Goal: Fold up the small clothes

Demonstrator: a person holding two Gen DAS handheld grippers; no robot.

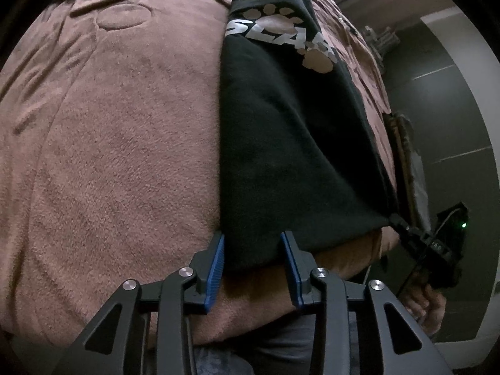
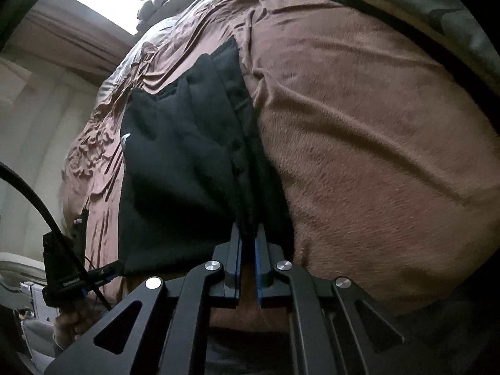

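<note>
- The left gripper [image 1: 254, 265] stands parted, blue pads either side of the near left corner of the black garment [image 1: 290, 143]; cloth lies between the jaws, but the pads do not look to press on it, so it counts as released.
- In the left wrist view the black garment runs from 6 o'clock up towards 1 o'clock across the brown blanket [image 1: 118, 156], with a pale paw-print logo [image 1: 281, 34] near its far end.
- At 3 to 4 o'clock of that view the right gripper [image 1: 403, 228] meets the garment's other near corner.
- In its own view the right gripper [image 2: 248, 250] is clenched on a bunched hem of the black garment [image 2: 187, 156], a ridge of fabric rising out from between the pads towards 12 o'clock.
- The left gripper [image 2: 117, 267] shows at 8 o'clock there, at the opposite near corner.
- Handling, as a judgement: the garment looks soft, light and limp, a fleecy knit that sags and creases; not fragile, and hardly slippery on the napped blanket, so dragging may rumple both.
- Best hold: both near hem corners, pinching all layers; lifted by one corner alone it would probably droop and twist.
</note>
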